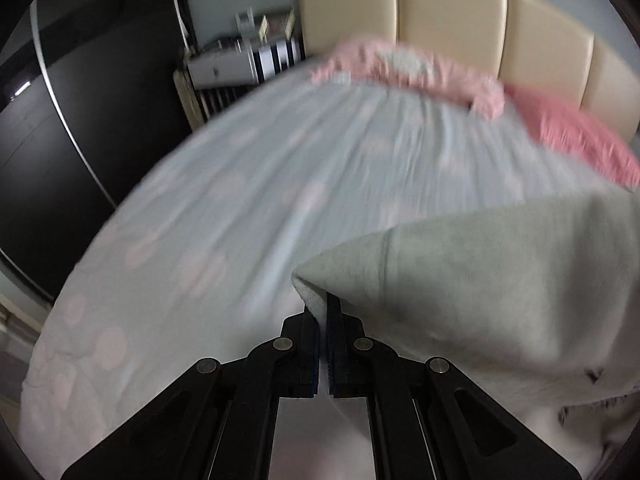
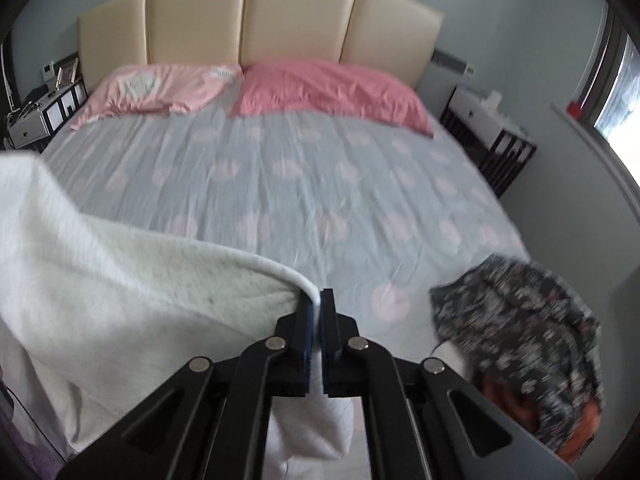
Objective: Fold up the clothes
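Observation:
A white fleece garment [image 2: 120, 280] hangs in the air between my two grippers above the near end of the bed. My left gripper [image 1: 323, 308] is shut on one corner of it; the cloth [image 1: 500, 280] spreads to the right in the left wrist view. My right gripper [image 2: 318, 304] is shut on another edge of it; the cloth drapes to the left and down. A dark floral garment [image 2: 520, 320] lies crumpled on the bed's near right corner, with orange cloth [image 2: 516, 396] under it.
The bed [image 2: 300, 184] has a grey sheet with pale pink spots. Two pink pillows [image 2: 332, 88] lie against the cream headboard [image 2: 256, 16]. A bedside table [image 2: 492, 132] stands on the right, a shelf with boxes [image 2: 36, 120] on the left. A dark wardrobe [image 1: 60, 120] stands left.

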`<state>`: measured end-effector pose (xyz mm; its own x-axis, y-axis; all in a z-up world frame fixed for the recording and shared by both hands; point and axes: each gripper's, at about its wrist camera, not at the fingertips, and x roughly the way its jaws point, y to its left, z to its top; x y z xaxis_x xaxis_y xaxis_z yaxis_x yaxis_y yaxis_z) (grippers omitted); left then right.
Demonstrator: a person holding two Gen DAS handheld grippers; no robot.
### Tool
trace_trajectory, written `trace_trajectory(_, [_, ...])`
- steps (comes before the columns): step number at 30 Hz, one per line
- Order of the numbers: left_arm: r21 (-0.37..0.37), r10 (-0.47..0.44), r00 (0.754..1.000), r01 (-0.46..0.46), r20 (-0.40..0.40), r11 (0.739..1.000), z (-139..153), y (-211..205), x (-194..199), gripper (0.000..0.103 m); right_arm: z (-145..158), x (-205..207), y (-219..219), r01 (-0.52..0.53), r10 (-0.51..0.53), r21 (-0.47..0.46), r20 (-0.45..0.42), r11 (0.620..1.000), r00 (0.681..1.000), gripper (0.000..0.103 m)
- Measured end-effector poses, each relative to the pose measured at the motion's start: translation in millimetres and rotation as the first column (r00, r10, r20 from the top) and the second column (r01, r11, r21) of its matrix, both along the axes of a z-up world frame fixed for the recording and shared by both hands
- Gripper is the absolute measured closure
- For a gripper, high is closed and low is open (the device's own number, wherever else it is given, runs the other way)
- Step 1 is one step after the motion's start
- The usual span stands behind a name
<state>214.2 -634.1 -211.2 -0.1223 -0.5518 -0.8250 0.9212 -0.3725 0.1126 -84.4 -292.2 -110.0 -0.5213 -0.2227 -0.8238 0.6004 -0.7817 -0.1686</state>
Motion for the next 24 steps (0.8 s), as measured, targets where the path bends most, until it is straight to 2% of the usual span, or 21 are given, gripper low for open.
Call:
trace_trajectory(2, [0.059,-0.002,0.996,-0.003,0.088,0.998,-24.6,-2.7,-8.9,0.100,-36.7,2.1,-0.7,-0.006,0.004,0.036,0.069,0.999,0.998,0.096])
trace_trajectory(4, [0.093,-0.018,0.995,0.008,0.101,0.996,-36.3,1.1,-16.6,0.100,-62.5,9.2,-2.1,-0.020,0.014,0.049,0.125,0.999,0.992,0.084])
trace_trajectory(5, [0.090,-0.027,0.993,0.017,0.112,0.996,-38.0,3.8,-21.4,0.100,-65.7,15.5,-3.9,-0.027,0.020,0.059,0.112,0.998,0.994,0.076])
trace_trajectory(8, [0.029,-0.057,0.984,0.053,0.169,0.998,-37.6,13.9,-34.9,0.100,-74.3,34.7,-9.3,-0.046,0.040,0.086,0.069,0.995,0.997,0.074])
trace_trajectory(12, [0.043,-0.064,0.985,0.058,0.160,0.997,-40.1,10.3,-34.2,0.100,-48.6,64.4,-17.3,-0.093,0.100,0.081,-0.097,0.992,0.990,0.074])
trace_trajectory(15, [0.062,-0.053,0.986,0.044,0.156,0.997,-41.8,5.5,-32.2,0.100,-32.5,77.0,-24.3,-0.135,0.146,0.078,-0.155,0.988,0.977,0.071])
trace_trajectory(19, [0.066,-0.052,0.987,0.042,0.152,0.997,-41.8,5.0,-31.2,0.100,-44.9,113.4,-41.0,-0.293,0.302,0.101,-0.081,0.951,0.950,0.070])
trace_trajectory(24, [0.065,-0.054,0.988,0.045,0.148,0.997,-41.3,5.4,-30.4,0.100,-101.5,161.5,-49.7,-0.391,0.390,0.121,0.032,0.912,0.920,0.070])
